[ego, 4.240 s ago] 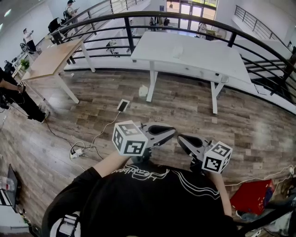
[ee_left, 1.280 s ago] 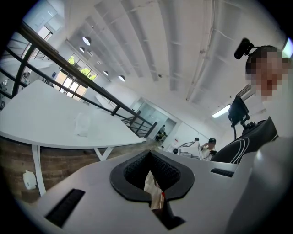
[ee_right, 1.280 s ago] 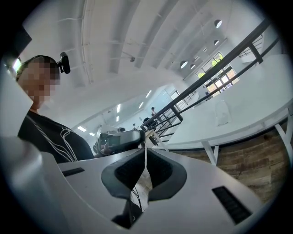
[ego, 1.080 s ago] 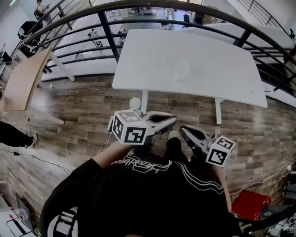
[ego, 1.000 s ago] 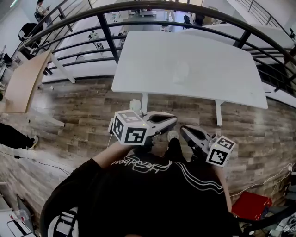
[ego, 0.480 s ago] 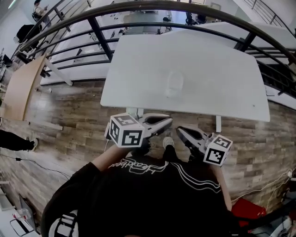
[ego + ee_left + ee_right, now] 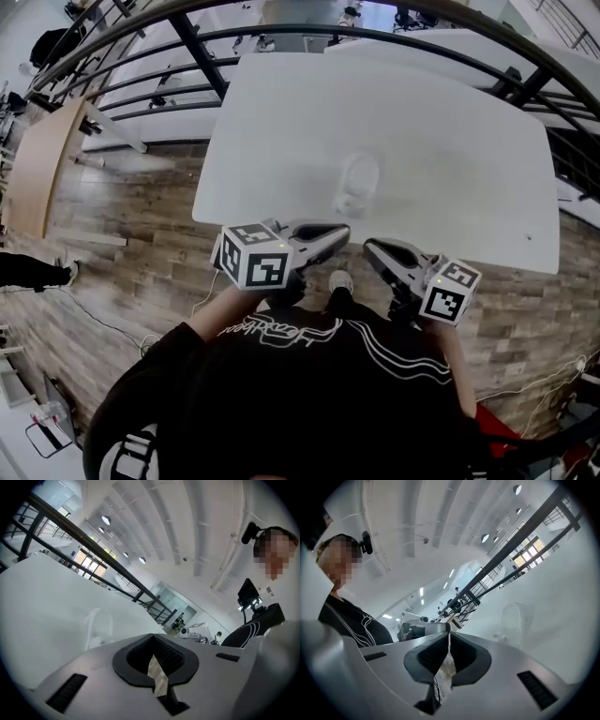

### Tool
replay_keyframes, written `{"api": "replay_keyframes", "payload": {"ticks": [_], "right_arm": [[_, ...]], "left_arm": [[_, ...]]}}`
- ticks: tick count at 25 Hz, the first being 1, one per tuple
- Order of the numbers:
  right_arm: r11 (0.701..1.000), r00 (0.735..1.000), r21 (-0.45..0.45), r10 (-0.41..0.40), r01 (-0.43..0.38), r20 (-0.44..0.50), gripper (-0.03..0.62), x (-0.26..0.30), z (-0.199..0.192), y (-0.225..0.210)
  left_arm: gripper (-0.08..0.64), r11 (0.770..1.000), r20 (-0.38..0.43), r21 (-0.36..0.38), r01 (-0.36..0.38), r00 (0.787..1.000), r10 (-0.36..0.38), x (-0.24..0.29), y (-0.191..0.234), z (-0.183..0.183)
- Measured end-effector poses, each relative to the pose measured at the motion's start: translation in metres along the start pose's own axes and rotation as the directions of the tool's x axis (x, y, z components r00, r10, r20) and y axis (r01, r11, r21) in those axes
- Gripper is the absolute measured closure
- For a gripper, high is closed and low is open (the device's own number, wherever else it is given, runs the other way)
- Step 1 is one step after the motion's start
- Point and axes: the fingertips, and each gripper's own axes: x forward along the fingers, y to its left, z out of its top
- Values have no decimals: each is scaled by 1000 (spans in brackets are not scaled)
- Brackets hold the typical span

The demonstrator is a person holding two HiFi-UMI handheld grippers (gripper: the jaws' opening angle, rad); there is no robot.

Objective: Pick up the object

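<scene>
Clear object (image 7: 356,184): on white table (image 7: 272,122), toward near edge, ahead of both grippers.
Left gripper (image 7: 343,232), right gripper (image 7: 368,247): jaws together, empty, short of object.
Risk: see-through, likely light; approach with jaws unopened would knock it over.

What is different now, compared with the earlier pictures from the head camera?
The person has walked up to the white table: it was across the room and now lies just ahead of both grippers, with the clear object on it much closer. Nothing was taken hold of or let go. The left gripper and right gripper stay side by side before the body, fingers closed and empty.
</scene>
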Motion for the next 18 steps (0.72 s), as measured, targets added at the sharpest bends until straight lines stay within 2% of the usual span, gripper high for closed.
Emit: {"api": "replay_keyframes", "payload": {"ticks": [8, 18], "right_arm": [[1000, 1000, 29, -5, 5, -23, 575, 17, 5, -35], [996, 996, 39, -82, 83, -38, 575, 15, 6, -68]], "left_arm": [[554, 999, -15, -31, -10, 1000, 9, 15, 38, 7], [554, 998, -13, -60, -19, 1000, 18, 26, 56, 9]]}}
